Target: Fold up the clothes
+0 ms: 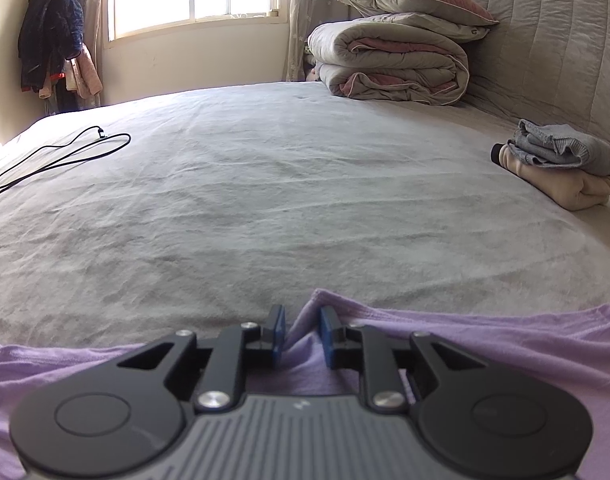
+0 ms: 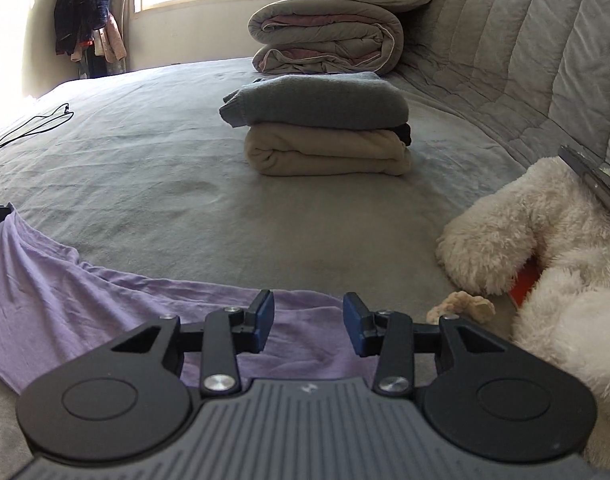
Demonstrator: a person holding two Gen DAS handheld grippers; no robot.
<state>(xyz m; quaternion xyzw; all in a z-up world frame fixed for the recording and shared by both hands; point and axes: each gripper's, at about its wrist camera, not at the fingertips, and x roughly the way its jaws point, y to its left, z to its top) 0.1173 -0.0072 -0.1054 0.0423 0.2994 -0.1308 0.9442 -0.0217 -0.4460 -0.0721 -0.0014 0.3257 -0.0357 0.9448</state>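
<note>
Both views cut off the lilac shirt (image 1: 505,344) at the lower frame edges, wrinkled on the bed (image 1: 265,200), a fold between the parted left gripper (image 1: 302,334), right gripper (image 2: 308,322) spread above it.
</note>
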